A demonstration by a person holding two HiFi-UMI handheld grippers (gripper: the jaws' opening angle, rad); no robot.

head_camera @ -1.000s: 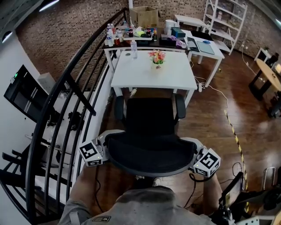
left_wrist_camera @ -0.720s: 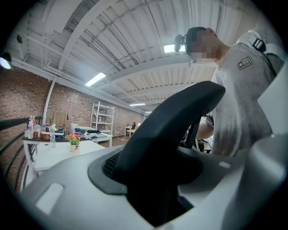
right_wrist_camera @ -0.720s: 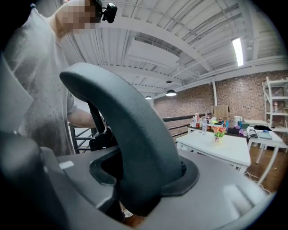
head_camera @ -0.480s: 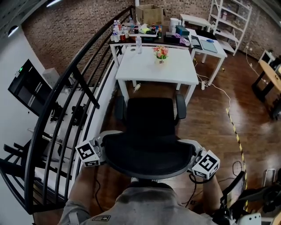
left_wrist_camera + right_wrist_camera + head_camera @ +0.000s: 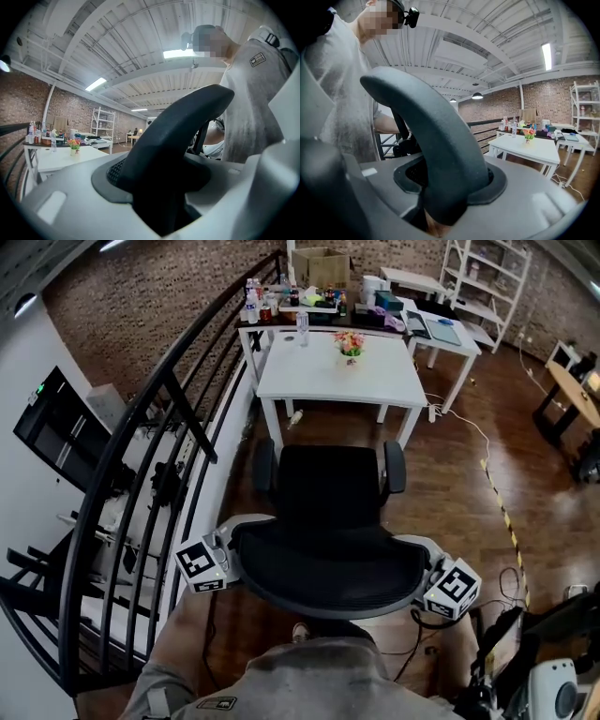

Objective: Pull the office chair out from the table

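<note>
The black office chair (image 5: 328, 488) stands on the wood floor, its seat a short gap away from the white table (image 5: 309, 381). My left gripper (image 5: 230, 557) is shut on the left edge of the curved backrest (image 5: 323, 570), and my right gripper (image 5: 427, 570) on its right edge. The right jaws have just been closing with that edge between them. In the left gripper view the black backrest rim (image 5: 178, 126) fills the space between the grey jaws. The right gripper view shows the same rim (image 5: 436, 140) wedged between its jaws.
A black stair railing (image 5: 141, 456) runs close along the chair's left. A small flower pot (image 5: 350, 345) stands on the table, with a cluttered side table (image 5: 309, 310) behind. Yellow-black tape (image 5: 502, 521) and cables lie on the floor at the right. A person's torso (image 5: 309, 681) is behind the backrest.
The chair and both grippers have moved back from the table together. The seat, earlier tucked at the table's edge, now stands apart from it with bare floor between.
</note>
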